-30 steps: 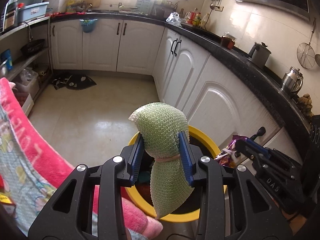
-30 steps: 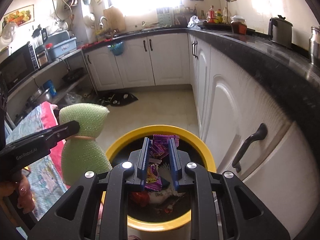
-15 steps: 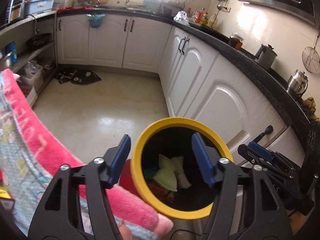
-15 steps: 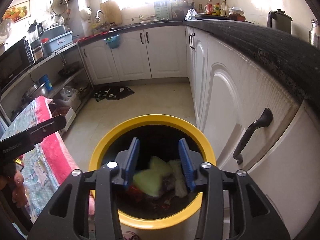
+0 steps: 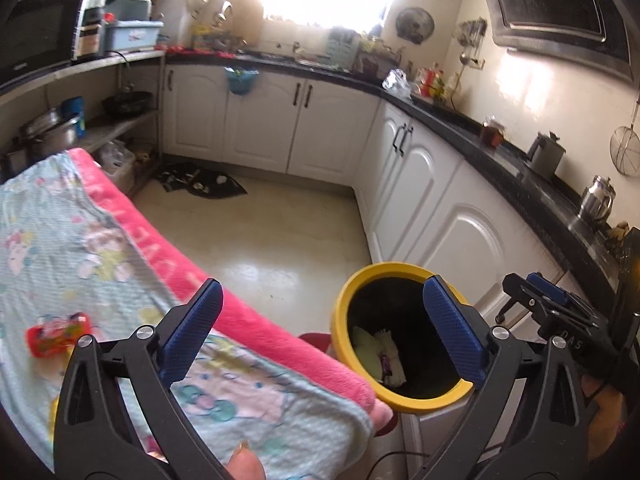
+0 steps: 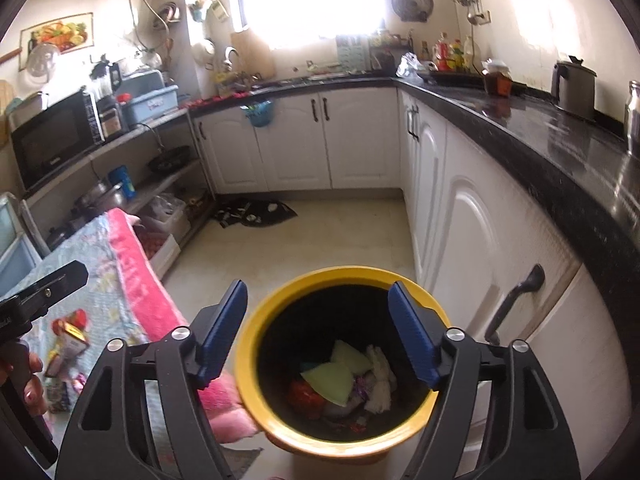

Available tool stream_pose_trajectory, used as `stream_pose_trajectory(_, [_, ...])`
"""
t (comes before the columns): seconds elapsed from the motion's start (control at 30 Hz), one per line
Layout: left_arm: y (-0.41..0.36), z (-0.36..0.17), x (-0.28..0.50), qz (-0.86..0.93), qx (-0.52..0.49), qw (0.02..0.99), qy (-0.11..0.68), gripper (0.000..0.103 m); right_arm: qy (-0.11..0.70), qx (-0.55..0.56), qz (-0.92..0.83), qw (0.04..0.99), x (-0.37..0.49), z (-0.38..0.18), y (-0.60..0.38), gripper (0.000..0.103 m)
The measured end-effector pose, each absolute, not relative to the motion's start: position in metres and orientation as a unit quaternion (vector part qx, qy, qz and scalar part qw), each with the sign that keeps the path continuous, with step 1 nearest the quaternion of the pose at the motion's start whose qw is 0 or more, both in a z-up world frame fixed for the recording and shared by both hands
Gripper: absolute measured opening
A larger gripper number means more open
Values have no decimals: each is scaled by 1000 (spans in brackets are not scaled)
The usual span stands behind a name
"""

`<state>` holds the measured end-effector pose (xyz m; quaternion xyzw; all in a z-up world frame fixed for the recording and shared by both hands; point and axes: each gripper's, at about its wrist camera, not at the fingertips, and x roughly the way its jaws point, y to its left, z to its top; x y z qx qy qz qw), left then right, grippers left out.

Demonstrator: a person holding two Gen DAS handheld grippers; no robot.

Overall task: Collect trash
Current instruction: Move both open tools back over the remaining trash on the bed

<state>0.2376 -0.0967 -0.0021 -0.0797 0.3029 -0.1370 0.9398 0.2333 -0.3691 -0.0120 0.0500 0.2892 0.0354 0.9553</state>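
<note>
2 grippers opening over the yellow-rimmed bin

2 grippers are hovering by the bin (image 6: 340,364), a black tub with a yellow rim, standing on the floor against the white cabinets (image 6: 472,248). the right gripper (image 6: 318,332) is sitting directly above the bin mouth, its blue pads (image 6: 412,340) spreading apart, nothing pinched between them. the left gripper (image 5: 320,332) is hanging to one side, over the edge of the pink and blue blanket (image 5: 100,248), its jaws also widening and gripping nothing; the bin (image 5: 400,340) is showing between its pads.

trash is lying in the bottom of the bin: a pale green mesh scrubber (image 6: 332,376), a crumpled white piece (image 6: 380,380), something red (image 6: 306,394) beside them, and a small purple wrapper (image 6: 360,388).

more trash is waiting on the blanket: a red packet (image 5: 56,334) in the left wrist view, plus several small wrappers (image 6: 68,344) near the left gripper's handle in the right wrist view. a hand (image 6: 28,380) is gripping that handle.
</note>
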Motion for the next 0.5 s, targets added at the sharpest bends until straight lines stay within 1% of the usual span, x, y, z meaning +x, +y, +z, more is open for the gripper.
stream_pose_trajectory(0.2, [-66,13,215,-113,-87,948,283,92,273,45,63,959,223,5,-352,77])
stream_pose_trajectory(0.5, [-22,28,184,-75,-102,957,260,92,263,27,110,958,210,19,-315,79])
